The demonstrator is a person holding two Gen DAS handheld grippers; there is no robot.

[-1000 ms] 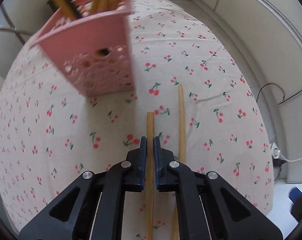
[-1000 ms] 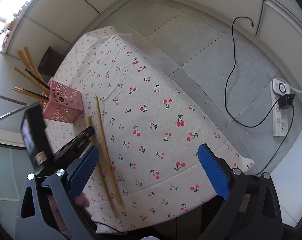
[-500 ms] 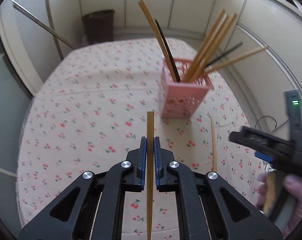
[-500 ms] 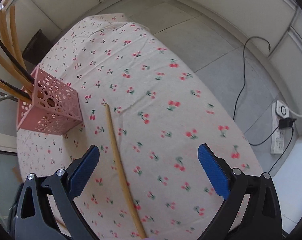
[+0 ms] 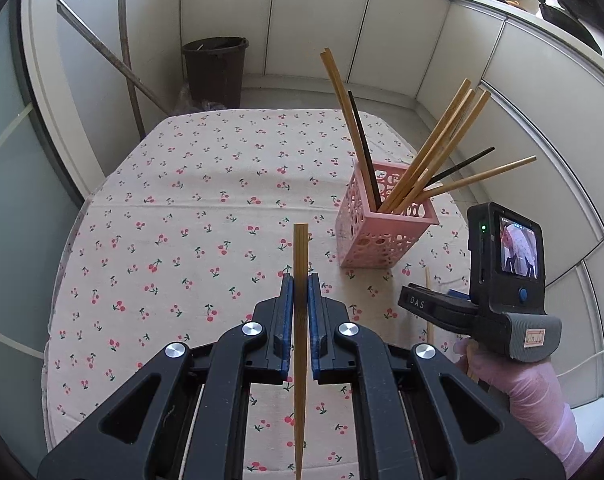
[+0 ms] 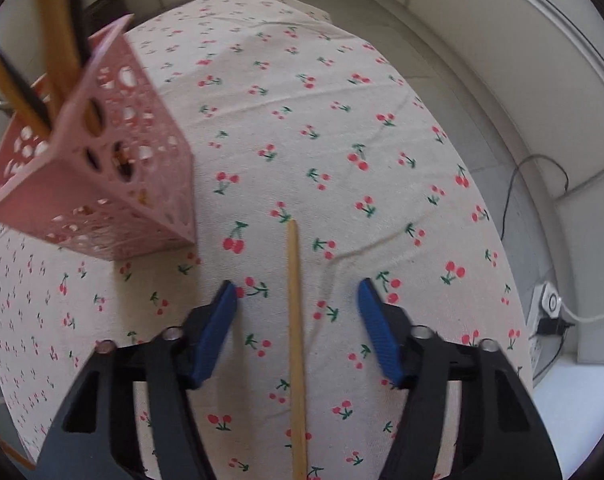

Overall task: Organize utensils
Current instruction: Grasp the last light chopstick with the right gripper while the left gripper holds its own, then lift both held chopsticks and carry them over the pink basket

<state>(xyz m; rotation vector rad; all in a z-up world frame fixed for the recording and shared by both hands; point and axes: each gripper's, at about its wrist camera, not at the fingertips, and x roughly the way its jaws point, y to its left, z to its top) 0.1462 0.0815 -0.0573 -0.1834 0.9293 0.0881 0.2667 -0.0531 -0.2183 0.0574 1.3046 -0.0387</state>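
Note:
My left gripper (image 5: 300, 284) is shut on a wooden chopstick (image 5: 300, 264), held above the cherry-print tablecloth (image 5: 182, 216). To its right stands a pink perforated basket (image 5: 386, 236) holding several wooden and black chopsticks. In the right wrist view my right gripper (image 6: 298, 294) hangs low over a second wooden chopstick (image 6: 293, 300) that lies flat on the cloth; its jaws are closing, and the stick runs between the blue pads (image 6: 218, 324) without touching them. The pink basket (image 6: 102, 184) stands just left of it. My right gripper's body (image 5: 498, 292) shows at the right of the left wrist view.
A dark bin (image 5: 216, 70) stands on the floor beyond the table. White cabinets (image 5: 522, 92) line the right side. A power strip (image 6: 548, 308) and cables lie on the floor past the table's right edge. A gloved hand (image 5: 530, 392) holds the right gripper.
My left gripper lifted the chopstick off the cloth and swung to face the basket. My right gripper came down over the lying chopstick, and its jaws have narrowed.

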